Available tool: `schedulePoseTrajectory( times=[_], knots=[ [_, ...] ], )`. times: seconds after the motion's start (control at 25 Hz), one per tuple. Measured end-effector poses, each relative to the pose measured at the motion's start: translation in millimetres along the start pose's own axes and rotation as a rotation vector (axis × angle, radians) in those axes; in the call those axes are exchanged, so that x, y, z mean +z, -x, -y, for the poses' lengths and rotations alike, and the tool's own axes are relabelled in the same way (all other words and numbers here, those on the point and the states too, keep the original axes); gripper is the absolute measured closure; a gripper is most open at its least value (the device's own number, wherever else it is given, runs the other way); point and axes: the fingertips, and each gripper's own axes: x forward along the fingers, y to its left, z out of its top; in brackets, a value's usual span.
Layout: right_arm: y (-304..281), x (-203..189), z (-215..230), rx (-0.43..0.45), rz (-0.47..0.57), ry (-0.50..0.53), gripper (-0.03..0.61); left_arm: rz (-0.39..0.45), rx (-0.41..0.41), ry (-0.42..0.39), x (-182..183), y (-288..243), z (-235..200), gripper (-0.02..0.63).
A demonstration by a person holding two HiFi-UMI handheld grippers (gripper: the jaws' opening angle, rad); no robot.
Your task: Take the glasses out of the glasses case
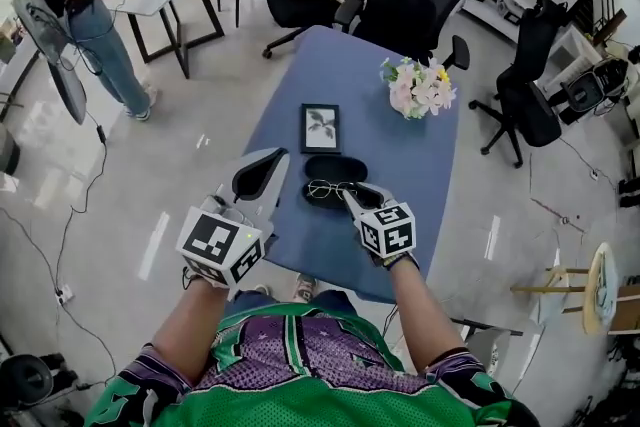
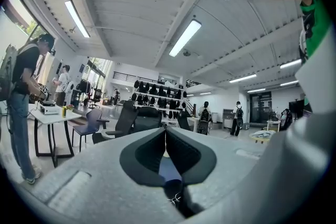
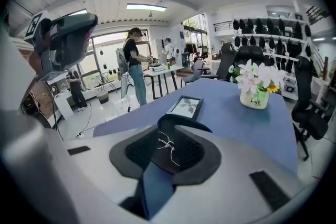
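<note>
While left tool [image 1: 278,157] hangs closed, right tool [image 1: 351,196] gapes around glasses [image 1: 330,187] in case [image 1: 336,167].

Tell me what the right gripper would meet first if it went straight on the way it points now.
Most likely the glasses, lying in the open glasses case just ahead of the right gripper, whose jaws stand apart; the depth is unclear.

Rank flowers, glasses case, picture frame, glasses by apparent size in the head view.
1. flowers and the open glasses case: they look about alike, so no firm order
2. picture frame
3. glasses: smallest, lying in the case
</note>
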Motion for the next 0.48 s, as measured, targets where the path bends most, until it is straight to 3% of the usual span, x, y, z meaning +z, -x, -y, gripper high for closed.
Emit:
schedulePoseTrajectory(
  times=[0.48],
  knots=[
    [-41, -47, 9, 0.052, -0.134, 0.04, 0.491, -0.024, 0.084, 0.026, -21, -5, -5, 0.598]
  ],
)
